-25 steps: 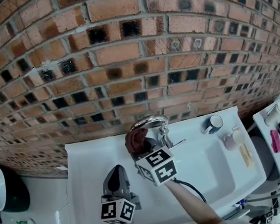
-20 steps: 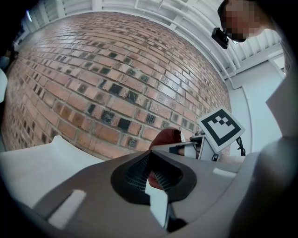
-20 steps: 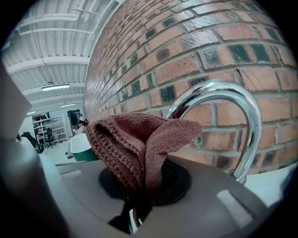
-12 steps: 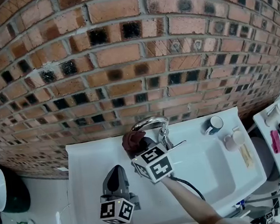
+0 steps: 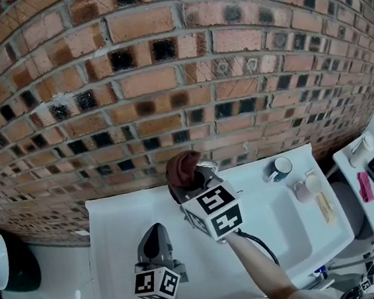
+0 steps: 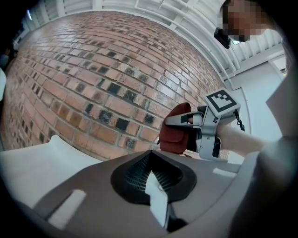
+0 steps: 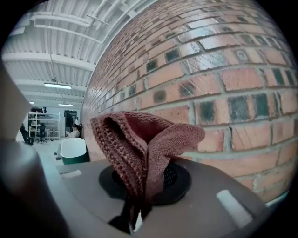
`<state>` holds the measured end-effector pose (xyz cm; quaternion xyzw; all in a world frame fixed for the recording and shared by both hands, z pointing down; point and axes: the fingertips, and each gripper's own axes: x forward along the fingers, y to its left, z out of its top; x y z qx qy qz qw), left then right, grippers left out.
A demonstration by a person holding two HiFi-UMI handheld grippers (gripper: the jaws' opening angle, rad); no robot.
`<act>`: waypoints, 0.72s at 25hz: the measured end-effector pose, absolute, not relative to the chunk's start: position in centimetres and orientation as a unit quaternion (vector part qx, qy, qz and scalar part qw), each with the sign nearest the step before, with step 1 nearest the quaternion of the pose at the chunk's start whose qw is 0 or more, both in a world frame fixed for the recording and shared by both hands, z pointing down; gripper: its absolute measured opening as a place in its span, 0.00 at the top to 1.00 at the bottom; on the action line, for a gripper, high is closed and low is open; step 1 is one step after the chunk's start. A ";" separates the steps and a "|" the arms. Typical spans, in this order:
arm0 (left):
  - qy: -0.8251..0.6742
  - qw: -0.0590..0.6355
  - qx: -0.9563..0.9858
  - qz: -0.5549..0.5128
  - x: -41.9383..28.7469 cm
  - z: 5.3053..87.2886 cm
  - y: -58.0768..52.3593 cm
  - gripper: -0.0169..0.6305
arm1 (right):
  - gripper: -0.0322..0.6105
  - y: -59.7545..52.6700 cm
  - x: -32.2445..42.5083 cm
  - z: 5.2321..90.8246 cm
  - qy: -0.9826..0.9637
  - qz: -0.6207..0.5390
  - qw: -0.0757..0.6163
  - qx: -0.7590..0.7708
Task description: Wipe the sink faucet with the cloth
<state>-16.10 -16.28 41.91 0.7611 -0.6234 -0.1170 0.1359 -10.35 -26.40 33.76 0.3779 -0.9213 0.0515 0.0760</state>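
The brownish-red knitted cloth [image 5: 182, 168] was bunched up at the back edge of the sink, right in front of the brick wall [image 5: 166, 81]. It was pinched low down between the jaws of the right gripper [image 5: 189, 182], which were closed tight on its lower folds, while the rest stood up in a loose fold above them. Just to the right of the cloth a bit of the chrome faucet [image 5: 208, 170] peeked out; I couldn't tell whether the cloth was actually touching it. The left gripper [image 5: 155, 238] was held nearer the person, over the white sink [image 5: 114, 219], apart from the cloth, its jaws together with nothing between them. A dark mug [image 5: 280, 167] stood on the sink's back ledge further right.
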 end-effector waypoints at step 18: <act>-0.621 0.132 0.764 -0.119 -15.9 42.1 -16.3 0.96 | 0.88 -28.2 -2.8 32.5 -0.888 0.046 0.054 0.454</act>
